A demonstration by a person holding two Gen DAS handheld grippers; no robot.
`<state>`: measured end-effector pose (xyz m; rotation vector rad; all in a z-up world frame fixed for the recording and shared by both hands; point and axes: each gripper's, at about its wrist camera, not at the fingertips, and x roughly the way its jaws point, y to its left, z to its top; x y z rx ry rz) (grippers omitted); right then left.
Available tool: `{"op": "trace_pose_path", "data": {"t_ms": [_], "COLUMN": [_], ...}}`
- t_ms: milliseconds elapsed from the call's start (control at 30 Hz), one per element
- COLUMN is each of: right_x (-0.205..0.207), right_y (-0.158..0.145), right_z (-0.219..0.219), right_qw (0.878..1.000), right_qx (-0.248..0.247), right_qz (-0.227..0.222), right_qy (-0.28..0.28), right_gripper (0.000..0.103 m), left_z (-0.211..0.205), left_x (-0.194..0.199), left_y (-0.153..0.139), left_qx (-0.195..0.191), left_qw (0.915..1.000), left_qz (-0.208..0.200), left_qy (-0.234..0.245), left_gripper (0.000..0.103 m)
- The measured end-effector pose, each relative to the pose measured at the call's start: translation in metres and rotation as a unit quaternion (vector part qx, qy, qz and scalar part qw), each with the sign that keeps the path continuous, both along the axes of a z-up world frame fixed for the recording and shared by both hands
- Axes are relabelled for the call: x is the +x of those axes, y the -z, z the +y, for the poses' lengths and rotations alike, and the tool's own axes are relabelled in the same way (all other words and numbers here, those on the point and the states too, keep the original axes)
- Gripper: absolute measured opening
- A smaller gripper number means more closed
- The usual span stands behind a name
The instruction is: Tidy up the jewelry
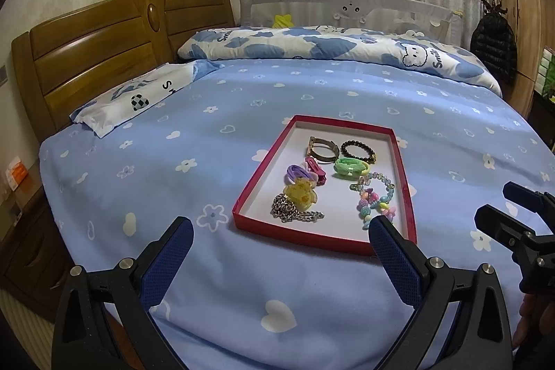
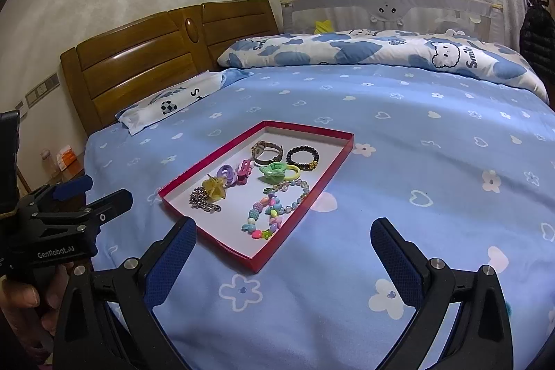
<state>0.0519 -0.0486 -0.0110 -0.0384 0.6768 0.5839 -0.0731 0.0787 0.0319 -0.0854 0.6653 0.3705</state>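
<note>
We hold the left tool (image 1: 281, 238) and the right tool (image 2: 283, 238) spread wide and empty above the blue bed sheet (image 1: 215, 127), both short of the red tray (image 1: 404, 169), which lies flat on the bed. Inside it we see a watch (image 1: 322, 149) and a dark bead bracelet (image 1: 358, 151) at the far end, a green hair tie (image 1: 350, 168) and pink clip (image 1: 316, 169) mid-tray. A yellow claw clip (image 1: 300, 194) rests on a silver chain (image 1: 295, 212), beside a pastel bead bracelet (image 1: 374, 198) at the near end.
</note>
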Motion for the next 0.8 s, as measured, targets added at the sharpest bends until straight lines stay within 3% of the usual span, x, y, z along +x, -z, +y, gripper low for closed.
{"op": "trace_pose_path", "data": {"t_ms": [800], "right_x": [-0.0018], "right_y": [0.0011], "right_z": [0.0031], "right_qw": [1.000], "right_qx": [-0.002], "right_qz": [0.000], "right_qy": [-0.002], "right_gripper": [0.101], "left_z": [-0.0003], "left_x": [0.0004], "left_y": [0.0009], "left_qx": [0.000], "left_qw": [1.0000], "left_qz": [0.000], "left_qy": [-0.002], "left_gripper": [0.102]}}
